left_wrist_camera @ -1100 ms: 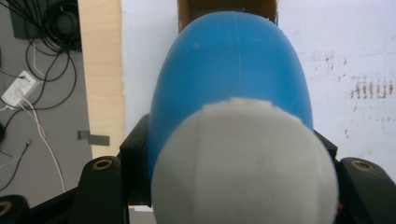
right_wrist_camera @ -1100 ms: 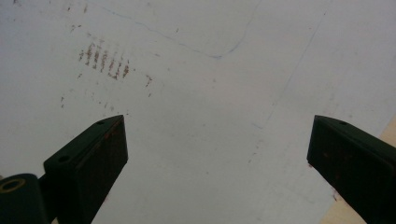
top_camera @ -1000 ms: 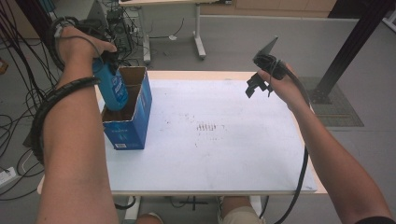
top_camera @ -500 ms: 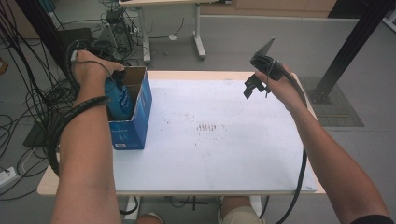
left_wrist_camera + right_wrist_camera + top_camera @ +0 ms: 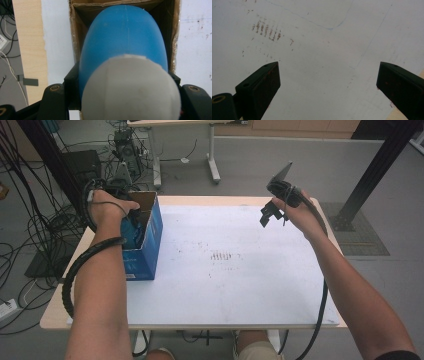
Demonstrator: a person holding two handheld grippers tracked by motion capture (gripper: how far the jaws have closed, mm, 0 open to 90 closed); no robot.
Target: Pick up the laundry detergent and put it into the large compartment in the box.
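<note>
Lowered since before — blue bottle [image 5: 122, 35] now inside box [image 5: 150, 235], left gripper [image 5: 131, 222] clamping it.

Left gripper [image 5: 131, 222] jaws down inside blue box [image 5: 145, 250]; right gripper [image 5: 272, 212] raised over white table [image 5: 225, 285].

floor [image 5: 300, 160]: grey | cables [image 5: 30, 220]: left | second table [image 5: 200, 122]: behind
</note>
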